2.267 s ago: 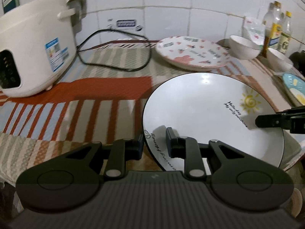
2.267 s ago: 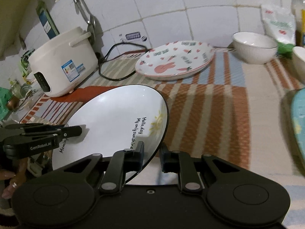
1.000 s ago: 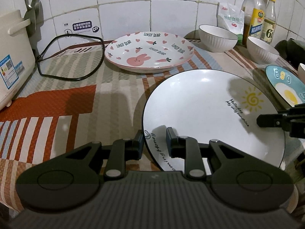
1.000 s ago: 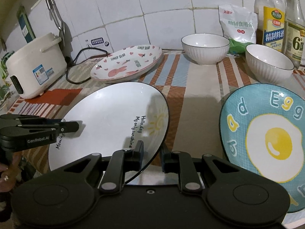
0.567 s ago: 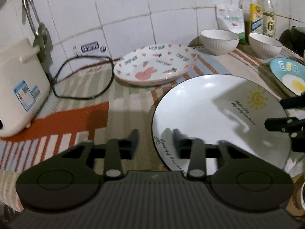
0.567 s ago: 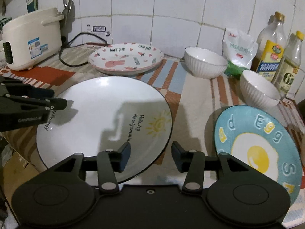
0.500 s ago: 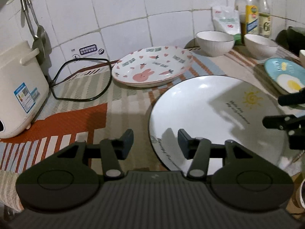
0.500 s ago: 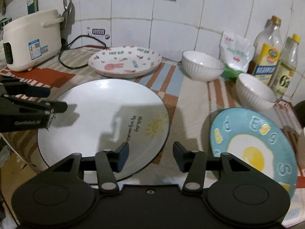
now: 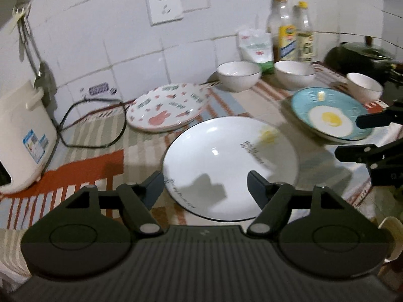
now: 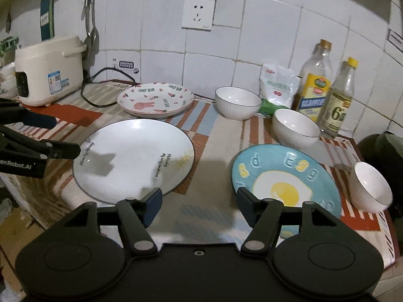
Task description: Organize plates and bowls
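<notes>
The white sun plate [image 9: 229,166] [image 10: 133,158] lies flat on the striped cloth, free of both grippers. My left gripper [image 9: 205,183] hovers above its near rim with jaws still opening and nothing between the pads. My right gripper [image 10: 199,201] hangs over the bare cloth between the white plate and the blue egg plate [image 10: 284,183] [image 9: 330,117], jaws also opening and empty. The pink rabbit plate [image 10: 156,99] [image 9: 167,109] sits behind. Three white bowls [image 10: 238,103] [image 10: 296,128] [image 10: 370,187] stand at the back and right.
A white rice cooker [image 10: 47,70] with a black cable [image 9: 93,125] stands at the left. Two oil bottles [image 10: 314,88] and a bag [image 10: 277,85] line the tiled wall. A dark pot [image 9: 360,58] is at the far right. The table's front edge runs just below the plates.
Both grippers let go of the white plate's rim, opened wide, and drew back and up. The plate now rests on the cloth beside the blue egg plate.
</notes>
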`<state>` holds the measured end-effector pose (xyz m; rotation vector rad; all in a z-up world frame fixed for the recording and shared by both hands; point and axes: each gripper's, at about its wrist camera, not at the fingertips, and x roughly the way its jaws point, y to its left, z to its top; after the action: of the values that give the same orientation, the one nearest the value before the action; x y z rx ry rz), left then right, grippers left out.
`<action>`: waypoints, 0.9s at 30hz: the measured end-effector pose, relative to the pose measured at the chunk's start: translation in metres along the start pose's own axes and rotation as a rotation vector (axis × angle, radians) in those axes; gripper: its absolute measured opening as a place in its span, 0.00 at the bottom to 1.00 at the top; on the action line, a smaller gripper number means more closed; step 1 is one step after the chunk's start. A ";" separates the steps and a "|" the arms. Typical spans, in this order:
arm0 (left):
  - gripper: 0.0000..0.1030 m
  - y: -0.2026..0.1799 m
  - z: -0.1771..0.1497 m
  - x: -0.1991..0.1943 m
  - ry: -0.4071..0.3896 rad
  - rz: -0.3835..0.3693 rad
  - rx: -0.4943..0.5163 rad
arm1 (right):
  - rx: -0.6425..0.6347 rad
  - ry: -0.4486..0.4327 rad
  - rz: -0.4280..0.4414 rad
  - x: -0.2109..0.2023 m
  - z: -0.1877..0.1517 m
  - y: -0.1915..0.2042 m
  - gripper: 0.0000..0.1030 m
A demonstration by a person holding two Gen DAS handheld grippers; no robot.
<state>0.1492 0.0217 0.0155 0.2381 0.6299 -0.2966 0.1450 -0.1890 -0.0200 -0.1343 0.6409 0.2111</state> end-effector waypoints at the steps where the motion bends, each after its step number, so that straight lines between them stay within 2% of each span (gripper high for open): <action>1: 0.75 -0.005 0.001 -0.005 -0.008 -0.003 0.011 | 0.010 -0.001 0.012 -0.006 -0.003 -0.003 0.71; 7: 0.79 -0.039 0.003 -0.033 -0.055 -0.032 0.085 | 0.063 -0.025 0.066 -0.043 -0.024 -0.030 0.71; 14: 0.80 -0.081 0.006 -0.053 -0.122 -0.101 0.160 | 0.089 -0.109 0.053 -0.085 -0.054 -0.067 0.72; 21: 0.80 -0.124 0.013 -0.043 -0.119 -0.165 0.204 | 0.137 -0.219 0.040 -0.098 -0.085 -0.107 0.72; 27: 0.80 -0.157 0.018 -0.015 -0.168 -0.189 0.200 | 0.156 -0.281 0.015 -0.082 -0.106 -0.130 0.72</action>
<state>0.0937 -0.1274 0.0191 0.3425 0.4564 -0.5574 0.0501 -0.3479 -0.0466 0.0502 0.3770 0.1897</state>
